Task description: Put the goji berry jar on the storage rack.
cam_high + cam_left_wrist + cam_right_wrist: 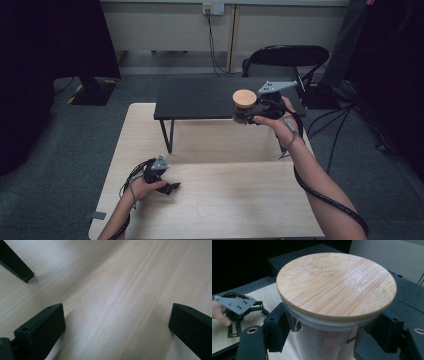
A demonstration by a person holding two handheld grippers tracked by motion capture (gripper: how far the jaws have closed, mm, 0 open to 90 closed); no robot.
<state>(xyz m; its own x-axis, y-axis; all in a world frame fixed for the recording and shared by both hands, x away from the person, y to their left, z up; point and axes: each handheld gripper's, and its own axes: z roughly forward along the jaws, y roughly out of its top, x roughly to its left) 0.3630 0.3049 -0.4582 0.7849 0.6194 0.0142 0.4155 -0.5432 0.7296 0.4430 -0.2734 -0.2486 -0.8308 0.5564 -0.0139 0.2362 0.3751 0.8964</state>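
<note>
Under round bamboo lid, clear glass jar

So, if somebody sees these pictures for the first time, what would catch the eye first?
First the jar with its round bamboo lid, held in the air by the right gripper above the front edge of the black shelf. Next, the left gripper resting low on the pale wooden table, its fingers wide apart with nothing between them.

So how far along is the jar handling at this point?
Done: the right gripper is shut on the glass jar, bamboo lid on, held up off the wooden table. In hand: carrying it beside the black shelf. Left: setting it down. The left gripper rests open on the table.
</note>
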